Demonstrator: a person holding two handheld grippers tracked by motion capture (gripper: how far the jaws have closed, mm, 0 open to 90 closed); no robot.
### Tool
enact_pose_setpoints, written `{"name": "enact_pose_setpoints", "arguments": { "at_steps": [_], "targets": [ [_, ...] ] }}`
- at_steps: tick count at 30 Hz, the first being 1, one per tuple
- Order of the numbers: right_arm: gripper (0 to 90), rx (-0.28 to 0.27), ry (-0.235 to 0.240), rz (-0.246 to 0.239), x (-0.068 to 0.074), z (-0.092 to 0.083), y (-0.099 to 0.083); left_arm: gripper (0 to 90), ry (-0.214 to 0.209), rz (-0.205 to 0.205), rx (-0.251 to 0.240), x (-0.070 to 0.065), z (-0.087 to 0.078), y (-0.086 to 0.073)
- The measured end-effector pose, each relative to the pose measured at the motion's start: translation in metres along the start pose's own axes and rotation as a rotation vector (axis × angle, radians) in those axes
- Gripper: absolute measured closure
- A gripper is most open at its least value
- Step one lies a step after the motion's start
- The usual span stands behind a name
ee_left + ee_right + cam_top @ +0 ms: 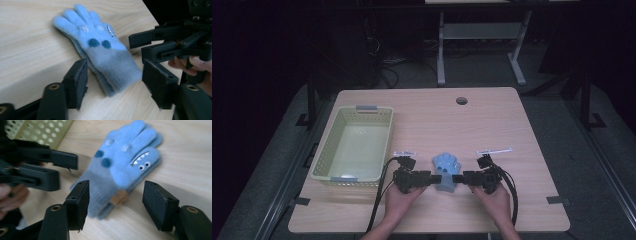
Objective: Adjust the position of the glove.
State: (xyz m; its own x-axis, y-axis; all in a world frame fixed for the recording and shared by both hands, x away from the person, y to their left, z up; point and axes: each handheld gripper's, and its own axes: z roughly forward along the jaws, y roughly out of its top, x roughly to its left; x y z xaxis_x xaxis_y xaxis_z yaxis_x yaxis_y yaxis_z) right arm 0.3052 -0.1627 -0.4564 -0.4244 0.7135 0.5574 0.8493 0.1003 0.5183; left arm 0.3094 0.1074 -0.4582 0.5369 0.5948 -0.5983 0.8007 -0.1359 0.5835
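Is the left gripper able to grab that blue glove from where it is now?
Probably yes. The left gripper already has its open jaws either side of the blue glove's cuff on the table, with nothing between them.

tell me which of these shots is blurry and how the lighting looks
High view: dim, dark surroundings, the table evenly lit, the blue glove small and soft. Left gripper view: glove fairly sharp, soft shadow beside it. Right gripper view: glove and yellow basket smeared by blur.
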Motion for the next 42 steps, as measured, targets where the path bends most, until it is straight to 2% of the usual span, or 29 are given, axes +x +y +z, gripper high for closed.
{"name": "enact_pose_setpoints", "arguments": {
  "at_steps": [3, 7, 13, 19, 22, 23, 24, 28, 34, 39, 42],
  "targets": [
    [39.5, -0.005, 0.043, 0.045, -0.003, 0.002, -0.003, 42.6, 0.023, -0.009, 0.014, 0.000, 0.004, -0.001],
    [40.7, 0.001, 0.034, 0.056, -0.004, 0.004, -0.005, 43.3, 0.026, -0.016, 0.034, 0.003, 0.008, -0.002],
    [44.1, 0.009, 0.041, 0.057, -0.002, 0.009, -0.007, 48.0, 0.007, -0.036, 0.039, 0.004, 0.012, -0.003],
    [48.2, 0.023, 0.027, 0.055, -0.001, 0.013, -0.008, 51.5, 0.009, -0.022, 0.053, 0.006, 0.016, -0.006],
    [50.2, 0.023, 0.024, 0.053, 0.001, 0.015, -0.008, 54.8, 0.002, -0.030, 0.054, 0.007, 0.017, -0.006],
    [51.1, 0.021, 0.026, 0.056, 0.001, 0.015, -0.008, 55.5, 0.002, -0.030, 0.054, 0.007, 0.017, -0.006],
    [52.3, 0.025, 0.029, 0.069, 0.001, 0.015, -0.008, 56.2, -0.003, -0.050, 0.051, 0.007, 0.018, -0.006],
    [55.4, 0.013, 0.034, 0.079, 0.000, 0.017, -0.009, 56.3, -0.010, -0.050, 0.048, 0.009, 0.018, -0.006],
    [60.5, -0.009, 0.060, 0.111, -0.002, 0.018, -0.013, 59.0, -0.025, -0.071, 0.050, 0.009, 0.021, -0.007],
    [63.8, -0.023, 0.091, 0.132, -0.004, 0.021, -0.016, 61.3, -0.036, -0.069, 0.049, 0.010, 0.021, -0.008],
    [64.9, -0.030, 0.096, 0.137, -0.004, 0.022, -0.017, 62.1, -0.046, -0.088, 0.047, 0.011, 0.023, -0.007]
  ]
}}
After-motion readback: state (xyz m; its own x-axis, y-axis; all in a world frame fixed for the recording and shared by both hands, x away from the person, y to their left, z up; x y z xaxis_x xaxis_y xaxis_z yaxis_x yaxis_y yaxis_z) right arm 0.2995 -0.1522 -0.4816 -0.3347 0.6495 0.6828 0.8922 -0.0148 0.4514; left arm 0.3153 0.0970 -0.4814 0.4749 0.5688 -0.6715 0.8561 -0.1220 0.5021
